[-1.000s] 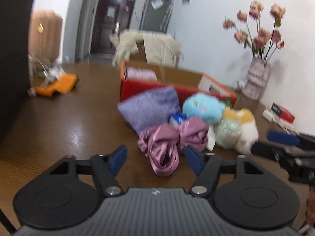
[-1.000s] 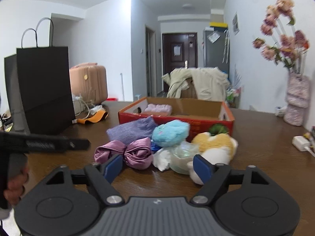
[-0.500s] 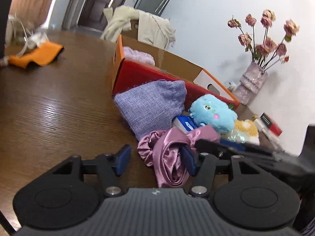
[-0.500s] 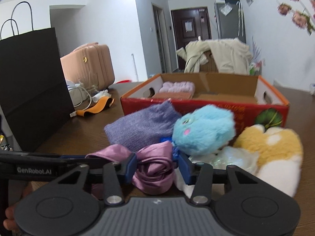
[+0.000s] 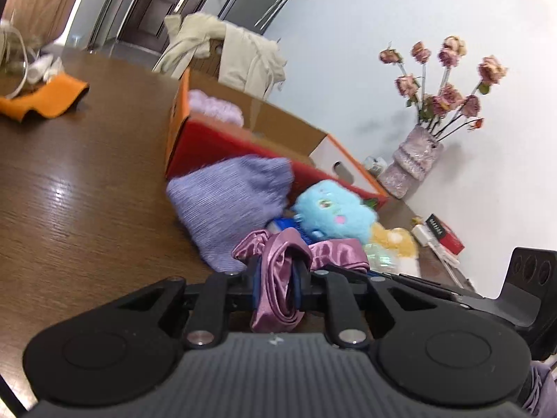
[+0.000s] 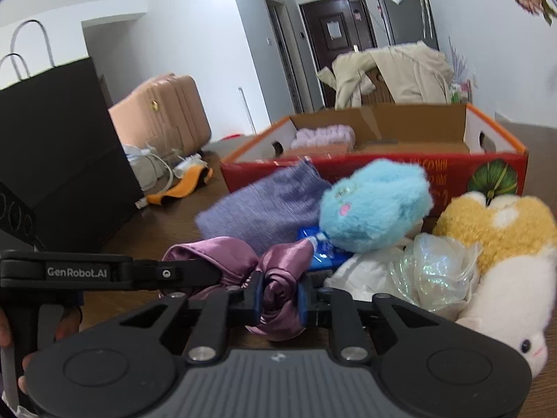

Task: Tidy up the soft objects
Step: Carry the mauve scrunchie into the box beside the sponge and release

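A mauve satin scrunchie [image 5: 334,252] lies on the brown table in front of a lavender knit cloth [image 5: 229,202] and a blue plush [image 5: 334,209]. My left gripper [image 5: 278,280] is closing, and its blue pads squeeze one loop of the satin. In the right wrist view my right gripper [image 6: 279,296] is closing too, pinching the other bunched loop of the scrunchie [image 6: 216,261]. The left gripper's finger [image 6: 139,271] reaches in from the left. A yellow and white plush [image 6: 497,230] and a shiny plastic wad [image 6: 431,268] lie to the right.
A red and orange cardboard box [image 6: 383,167] stands open behind the pile, with a pink fluffy item [image 6: 323,136] inside. A black paper bag [image 6: 59,160] stands on the left, an orange object [image 5: 45,97] beyond it. A vase of flowers [image 5: 414,167] stands at the far right.
Both grippers have moved in on the satin scrunchie and closed from wide open onto its two loops. The right gripper came forward and lower toward the pile.
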Motion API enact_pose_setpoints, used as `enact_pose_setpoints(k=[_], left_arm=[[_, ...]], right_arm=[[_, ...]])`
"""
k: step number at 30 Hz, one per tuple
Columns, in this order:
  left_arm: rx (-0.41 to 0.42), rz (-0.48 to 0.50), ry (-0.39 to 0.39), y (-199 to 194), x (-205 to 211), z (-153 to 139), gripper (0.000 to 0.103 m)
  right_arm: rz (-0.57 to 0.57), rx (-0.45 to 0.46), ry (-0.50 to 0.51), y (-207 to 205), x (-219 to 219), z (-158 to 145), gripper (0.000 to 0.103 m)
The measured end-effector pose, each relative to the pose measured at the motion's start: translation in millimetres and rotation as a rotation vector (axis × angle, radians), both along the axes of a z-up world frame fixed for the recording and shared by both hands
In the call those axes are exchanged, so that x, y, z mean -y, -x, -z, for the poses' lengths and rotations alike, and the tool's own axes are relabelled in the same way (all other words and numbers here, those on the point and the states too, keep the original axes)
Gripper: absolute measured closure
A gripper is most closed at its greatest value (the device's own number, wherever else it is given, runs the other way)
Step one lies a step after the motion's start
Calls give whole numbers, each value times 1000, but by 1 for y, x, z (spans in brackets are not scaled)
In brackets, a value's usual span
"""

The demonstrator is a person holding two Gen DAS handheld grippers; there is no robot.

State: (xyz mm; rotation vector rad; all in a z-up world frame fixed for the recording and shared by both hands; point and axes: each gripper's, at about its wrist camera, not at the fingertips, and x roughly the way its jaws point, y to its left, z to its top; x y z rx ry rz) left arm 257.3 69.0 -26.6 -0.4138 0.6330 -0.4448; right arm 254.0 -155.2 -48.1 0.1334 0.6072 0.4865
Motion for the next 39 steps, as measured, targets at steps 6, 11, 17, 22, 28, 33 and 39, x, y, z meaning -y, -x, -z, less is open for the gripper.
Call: enact_pose_setpoints(k=[6, 11, 17, 22, 28, 33, 39], left_arm=[[86, 17, -12, 43, 15, -38, 86], [154, 27, -20, 75, 31, -64, 86], [188, 27, -20, 98, 40, -82, 86], [210, 33, -26, 91, 41, -96, 86], [207, 6, -16, 39, 33, -127, 86], [121, -19, -3, -46, 22, -141, 86], [-21, -58, -61, -141, 11, -103, 85]], right_arm=[[6, 87, -22, 42, 14, -33, 85], [17, 165, -41, 77, 30, -61, 85], [20, 225, -47, 107, 40, -81, 85], [22, 251, -46, 107, 41, -93, 85], [9, 253, -48, 67, 38, -120, 85], [-12, 189, -55, -12, 31, -147, 85], [-40, 0, -24, -129, 8, -132, 85]])
